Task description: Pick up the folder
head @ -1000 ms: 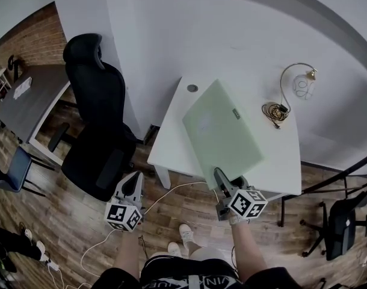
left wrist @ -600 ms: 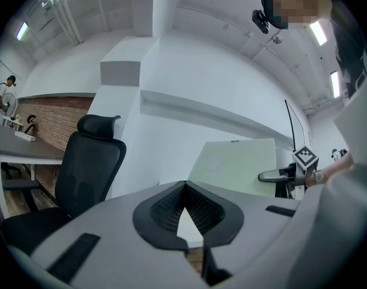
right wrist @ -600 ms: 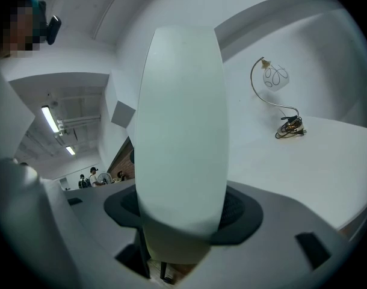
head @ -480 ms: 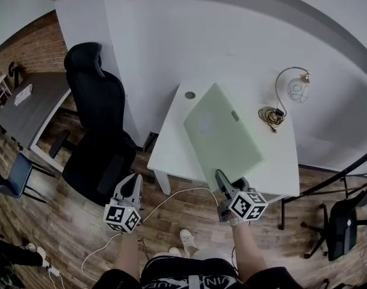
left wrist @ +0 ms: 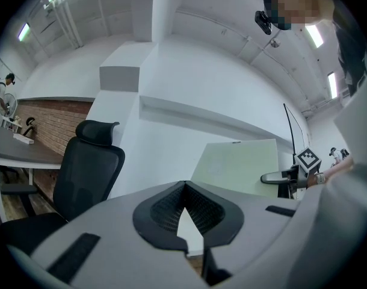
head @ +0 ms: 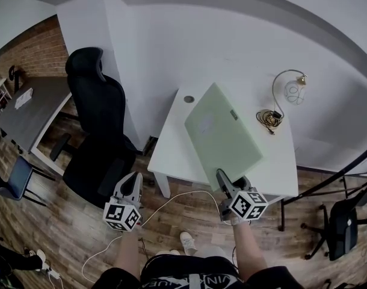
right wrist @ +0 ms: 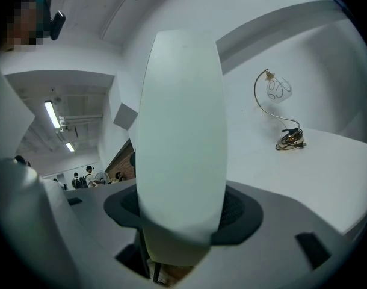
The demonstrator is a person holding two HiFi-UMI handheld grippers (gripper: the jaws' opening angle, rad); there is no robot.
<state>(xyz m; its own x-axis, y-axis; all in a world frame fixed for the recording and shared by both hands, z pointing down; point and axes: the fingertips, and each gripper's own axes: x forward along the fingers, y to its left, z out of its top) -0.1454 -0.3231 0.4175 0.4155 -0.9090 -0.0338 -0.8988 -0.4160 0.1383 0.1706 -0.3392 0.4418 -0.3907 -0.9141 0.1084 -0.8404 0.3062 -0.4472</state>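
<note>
The pale green folder (head: pixel 222 134) is tilted above the white table (head: pixel 171 143), its near edge held up and its far end towards the wall. My right gripper (head: pixel 222 179) is shut on that near edge. In the right gripper view the folder (right wrist: pixel 180 131) fills the space between the jaws of the right gripper (right wrist: pixel 180 221). My left gripper (head: pixel 134 182) hangs off the table's left front corner, shut and holding nothing. In the left gripper view the left gripper (left wrist: pixel 185 188) has its tips touching, with the folder (left wrist: pixel 240 164) and the right gripper (left wrist: pixel 280 177) beyond.
A curved lamp (head: pixel 292 89) and a coiled cable (head: pixel 268 118) sit at the table's back right. A black office chair (head: pixel 102 131) stands left of the table, a dark desk (head: pixel 33 107) further left. A white cable (head: pixel 171 194) trails on the wooden floor.
My right gripper has risen a little with the folder in it. The left gripper has stayed where it was.
</note>
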